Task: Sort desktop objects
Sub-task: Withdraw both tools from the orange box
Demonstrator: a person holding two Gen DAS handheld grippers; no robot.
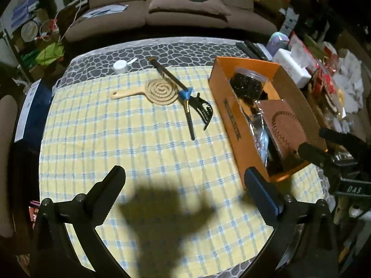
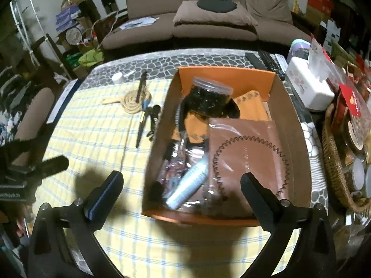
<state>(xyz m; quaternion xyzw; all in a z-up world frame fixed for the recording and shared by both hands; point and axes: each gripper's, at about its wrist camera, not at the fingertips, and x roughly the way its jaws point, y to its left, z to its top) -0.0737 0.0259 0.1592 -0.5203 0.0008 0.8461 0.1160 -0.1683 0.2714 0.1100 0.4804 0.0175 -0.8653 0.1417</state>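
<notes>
1. left gripper (image 1: 184, 185) hovers over the yellow-and-blue checked cloth (image 1: 116, 139), fingers spread wide, nothing held
2. leftovers on the cloth, left to right: white round scoop (image 1: 121, 66); tan spiral wooden paddle (image 1: 157, 90); long dark brush with a blue clip (image 1: 183, 97); black plastic hair claw (image 1: 205, 112)
3. orange cardboard box (image 2: 231, 78) already holds a clear jar of dark bits (image 2: 209, 97), brown packet (image 2: 248, 159), white tube (image 2: 189, 185); I'd guess about halfway
4. right gripper (image 2: 180, 185) hangs over the box, fingers apart, empty
5. writing: only "DAS" on the right gripper, seen from the left wrist; box print unreadable
</notes>
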